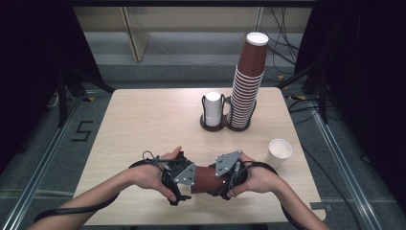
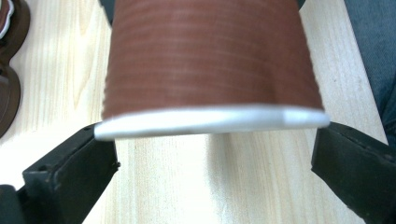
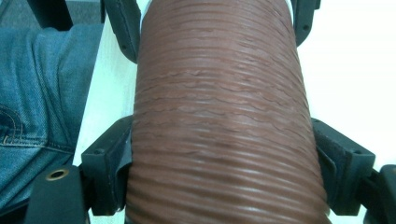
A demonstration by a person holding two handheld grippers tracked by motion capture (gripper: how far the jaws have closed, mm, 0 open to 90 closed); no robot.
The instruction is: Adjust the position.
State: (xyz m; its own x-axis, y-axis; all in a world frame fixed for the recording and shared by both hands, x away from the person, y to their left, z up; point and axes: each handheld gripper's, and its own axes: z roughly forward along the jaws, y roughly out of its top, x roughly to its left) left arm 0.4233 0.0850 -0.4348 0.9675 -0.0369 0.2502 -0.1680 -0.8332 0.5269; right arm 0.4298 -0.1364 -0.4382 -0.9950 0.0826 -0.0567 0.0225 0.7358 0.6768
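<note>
A brown ribbed paper cup (image 1: 208, 178) with a white rim lies on its side in the air, just above the table's front edge, held between both grippers. My left gripper (image 1: 190, 182) is at the rim end. In the left gripper view the white rim (image 2: 210, 122) sits between the jaw tips of my left gripper (image 2: 215, 149), touching both. My right gripper (image 1: 221, 181) is at the other end. In the right gripper view the jaws of my right gripper (image 3: 224, 149) press both sides of the cup's body (image 3: 219, 102).
At the back of the wooden table (image 1: 143, 124), a dark two-ring holder (image 1: 225, 125) carries a tall stack of brown cups (image 1: 246, 91) and a short stack of white cups (image 1: 213, 109). A single white cup (image 1: 279, 152) stands upright at the right. A jeans-clad leg (image 3: 37, 93) lies below the table edge.
</note>
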